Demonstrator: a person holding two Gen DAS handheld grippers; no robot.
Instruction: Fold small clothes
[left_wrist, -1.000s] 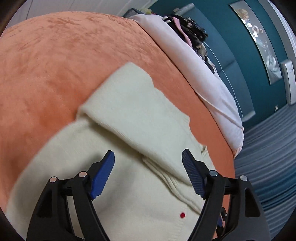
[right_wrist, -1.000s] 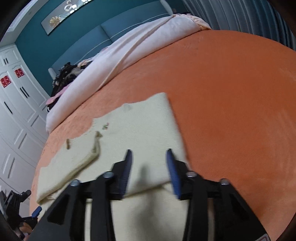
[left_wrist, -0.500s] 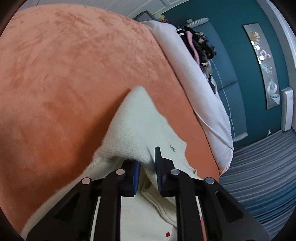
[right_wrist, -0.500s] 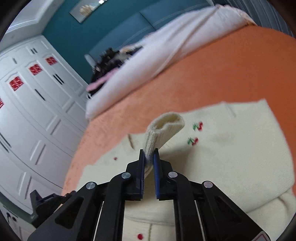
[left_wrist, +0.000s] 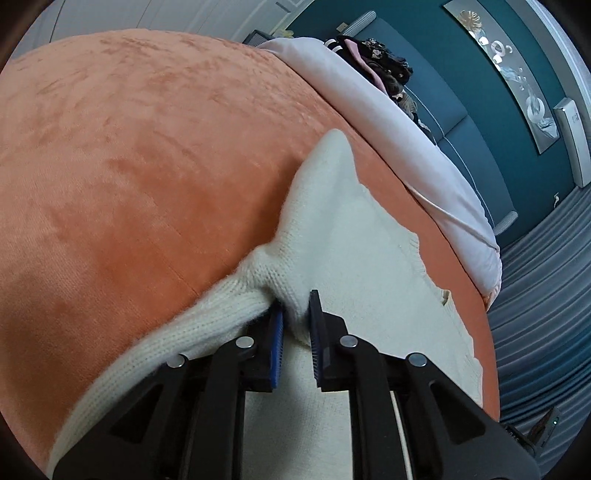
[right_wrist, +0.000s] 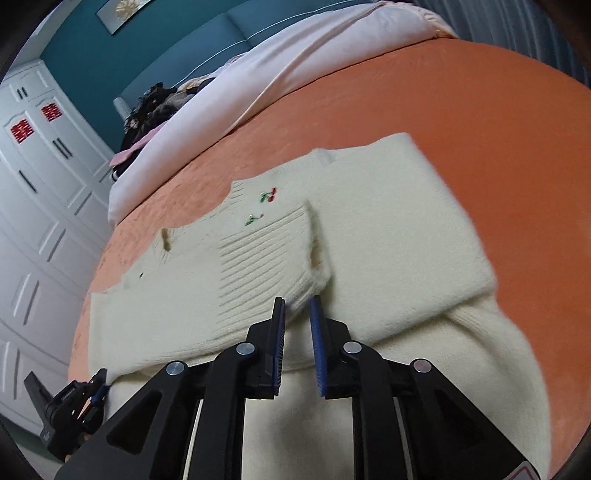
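A small cream knitted sweater (right_wrist: 388, 229) with cherry embroidery lies on the orange bedspread (right_wrist: 461, 110). Its ribbed sleeve cuff (right_wrist: 269, 251) lies folded across the chest. My right gripper (right_wrist: 297, 310) is just behind that cuff, jaws a narrow gap apart, with the cuff's edge between the tips. My left gripper (left_wrist: 297, 310) is shut on a bunched fold of the same sweater (left_wrist: 354, 251) at its left edge, lifting it off the orange bedspread (left_wrist: 147, 166). The left gripper also shows at the lower left of the right wrist view (right_wrist: 92, 391).
A pale pink duvet (right_wrist: 295, 70) lies along the far side of the bed, with a pile of dark clothes (right_wrist: 155, 107) beyond it. White wardrobe doors (right_wrist: 40, 184) stand to the left. The bed edge and striped floor (left_wrist: 535, 314) lie right of the sweater.
The right gripper has brought the sleeve cuff down onto the chest and its jaws have parted slightly. The left gripper shut on the sweater's left edge a moment ago and still holds it, drawn up.
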